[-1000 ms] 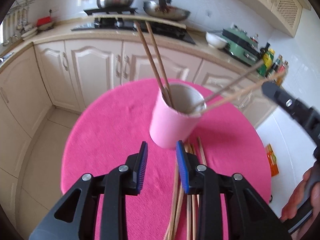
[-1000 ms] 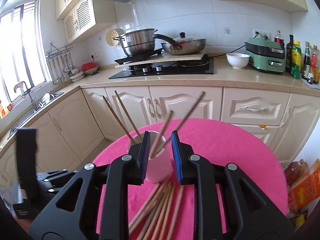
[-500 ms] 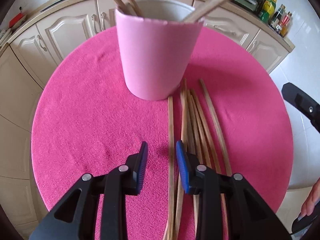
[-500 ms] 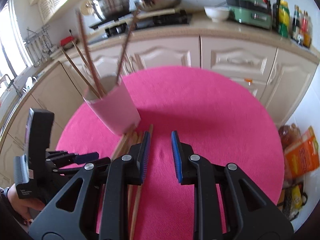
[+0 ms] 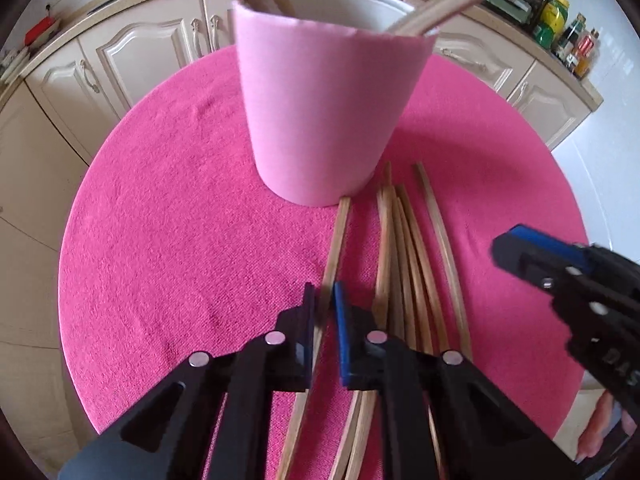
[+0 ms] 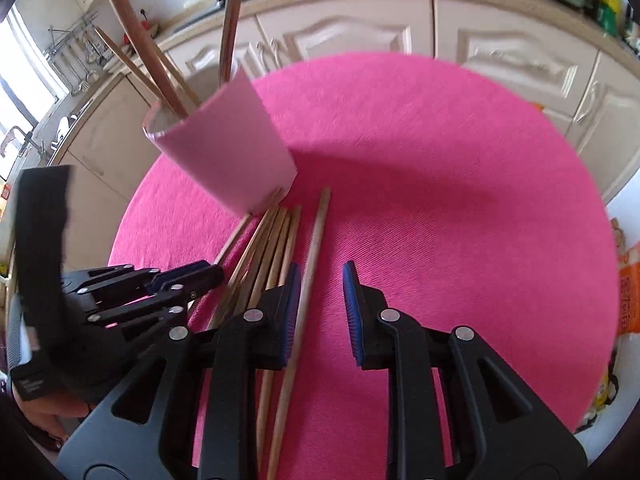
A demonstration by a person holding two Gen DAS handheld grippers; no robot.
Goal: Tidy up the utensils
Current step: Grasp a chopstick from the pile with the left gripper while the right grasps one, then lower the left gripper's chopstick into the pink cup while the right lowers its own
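A pink cup (image 5: 328, 112) (image 6: 224, 148) stands on the round table's pink cloth (image 5: 180, 220) with several chopsticks upright in it. More wooden chopsticks (image 5: 404, 248) (image 6: 272, 240) lie fanned on the cloth in front of it. My left gripper (image 5: 324, 300) (image 6: 216, 274) points down at the leftmost lying chopstick (image 5: 338, 236), and its jaws are closing with that stick pinched between the blue pads. My right gripper (image 6: 320, 280) (image 5: 516, 248) hangs open low over the cloth. The rightmost chopstick (image 6: 318, 232) passes between its jaws, close to the left pad.
Cream cabinets (image 6: 500, 52) and a counter with bottles (image 5: 560, 20) ring the table's far side. Orange snack bags (image 6: 628, 304) lie on the floor to the right. A person's hand (image 5: 600, 436) holds the right gripper's handle.
Both grippers dropped from above the cup to the lying chopsticks. The left jaws narrowed around the leftmost stick. The right gripper came down over the rightmost stick, still open.
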